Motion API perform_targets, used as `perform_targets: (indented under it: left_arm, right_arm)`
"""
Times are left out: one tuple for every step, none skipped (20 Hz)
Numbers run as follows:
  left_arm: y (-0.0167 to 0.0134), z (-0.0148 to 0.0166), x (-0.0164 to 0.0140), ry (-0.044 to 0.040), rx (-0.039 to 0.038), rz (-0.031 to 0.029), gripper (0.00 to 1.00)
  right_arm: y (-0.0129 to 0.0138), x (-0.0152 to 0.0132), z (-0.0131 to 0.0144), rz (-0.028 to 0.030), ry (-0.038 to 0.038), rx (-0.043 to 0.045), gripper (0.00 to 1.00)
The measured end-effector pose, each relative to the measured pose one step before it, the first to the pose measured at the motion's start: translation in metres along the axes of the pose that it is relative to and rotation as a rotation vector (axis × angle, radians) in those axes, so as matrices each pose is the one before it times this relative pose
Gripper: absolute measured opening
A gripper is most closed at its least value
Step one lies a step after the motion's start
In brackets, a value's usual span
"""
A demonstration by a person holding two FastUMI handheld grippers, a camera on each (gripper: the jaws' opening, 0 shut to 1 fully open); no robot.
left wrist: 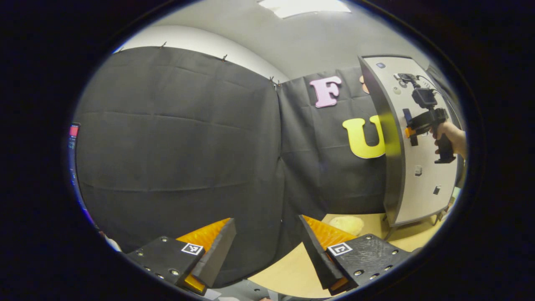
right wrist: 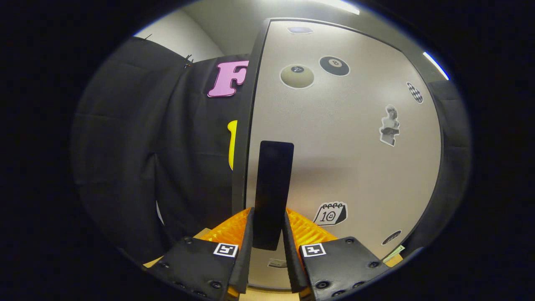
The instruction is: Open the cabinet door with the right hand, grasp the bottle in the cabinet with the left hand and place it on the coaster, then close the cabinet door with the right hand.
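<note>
The cabinet door (right wrist: 342, 146) is pale grey with stickers and a dark edge. Its tall black handle (right wrist: 272, 188) sits pinched in the right gripper (right wrist: 267, 234). Left of the door, the left gripper (left wrist: 267, 246) is spread wide.

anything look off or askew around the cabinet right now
Nothing stands out. The cabinet door looks intact, the right gripper grips its dark handle squarely, and the left gripper waits open over the table.
</note>
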State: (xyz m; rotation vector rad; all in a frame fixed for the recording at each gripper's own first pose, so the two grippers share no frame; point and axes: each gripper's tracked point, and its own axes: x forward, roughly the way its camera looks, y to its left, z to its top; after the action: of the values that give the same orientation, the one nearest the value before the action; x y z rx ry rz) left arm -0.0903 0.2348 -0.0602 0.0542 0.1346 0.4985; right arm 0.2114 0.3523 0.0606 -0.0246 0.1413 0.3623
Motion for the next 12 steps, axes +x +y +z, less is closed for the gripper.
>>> perform_targets:
  left_arm:
    - [0.00039, -0.001, -0.00018, 0.00252, -0.00022, -0.00065, 0.89]
    - [-0.00008, 0.00042, -0.00119, 0.0019, -0.00334, -0.00179, 0.89]
    - [-0.00012, 0.00103, 0.00032, -0.00089, -0.00261, -0.0003, 0.89]
    - [-0.00071, -0.0005, 0.00049, -0.00157, -0.0012, -0.00025, 0.89]
    - [-0.00013, 0.00044, 0.00036, -0.00193, -0.00108, -0.00195, 0.92]
    - [-0.00179, 0.00191, -0.00032, -0.0031, -0.00089, -0.00266, 0.89]
    - [-0.00198, 0.00012, -0.00023, -0.0022, 0.00049, -0.00287, 0.89]
    - [-0.00195, 0.00012, 0.0017, -0.00157, 0.00152, -0.00399, 0.89]
    - [-0.00329, 0.00073, 0.00348, -0.00229, 0.0024, -0.00541, 0.89]
    - [-0.00317, 0.00174, 0.00361, -0.00227, 0.00178, -0.00473, 0.89]
    - [-0.00525, -0.00013, 0.00552, -0.00376, 0.00003, -0.00713, 0.92]
    - [-0.00503, 0.00173, 0.00453, -0.0038, -0.00272, -0.00935, 0.92]
  right_arm:
    - [0.00035, -0.00468, -0.00104, 0.00457, 0.00849, 0.02123, 0.42]
    - [0.00027, -0.00096, -0.00086, 0.0044, 0.01214, 0.02229, 0.42]
    - [-0.00036, -0.00013, 0.00153, 0.0029, 0.00211, 0.01714, 0.38]
    - [-0.00035, 0.00143, -0.00091, 0.00267, 0.00961, 0.0032, 0.31]
    - [0.00052, -0.00074, 0.00056, 0.00306, -0.00252, -0.01161, 0.27]
    - [0.00034, -0.00555, 0.00129, 0.00185, 0.00434, 0.00326, 0.22]
    - [0.00022, 0.00428, -0.00275, 0.00528, 0.00245, -0.00515, 0.19]
    - [-0.00014, -0.00223, 0.00029, 0.00732, -0.00005, -0.00151, 0.17]
    - [-0.00008, -0.00089, -0.00108, 0.01029, 0.0043, 0.00082, 0.19]
    - [0.00012, -0.00178, -0.00017, 0.01077, 0.00077, 0.00543, 0.19]
    - [-0.00043, -0.00217, 0.00033, 0.01171, -0.00211, 0.00151, 0.19]
    - [-0.00016, -0.00237, -0.00041, 0.01049, -0.0037, -0.00517, 0.19]
